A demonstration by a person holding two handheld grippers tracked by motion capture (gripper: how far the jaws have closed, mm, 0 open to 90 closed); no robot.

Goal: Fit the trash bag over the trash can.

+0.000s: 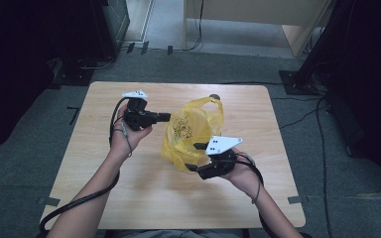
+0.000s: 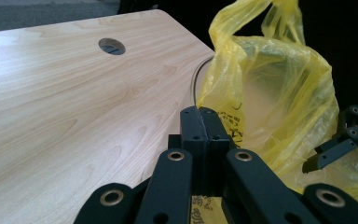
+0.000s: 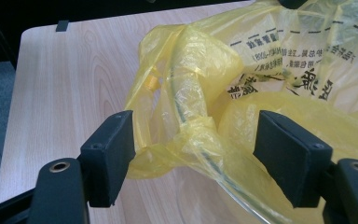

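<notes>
Yellow bag (image 1: 191,131) between left tongs (image 1: 166,117) and right tongs (image 1: 194,156)

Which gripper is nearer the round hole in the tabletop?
Left. The left gripper sits at the yellow bag's left side, closer to the hole at the far edge; the right gripper is at the bag's near side, farther away.

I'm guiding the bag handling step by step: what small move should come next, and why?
Probably close the right gripper on the crumpled fold of the thin yellow plastic bag. Its jaws stand open with that fold between them, pads not pressing, while the left gripper is shut at the bag's other side; whether it pinches film is unclear.
</notes>
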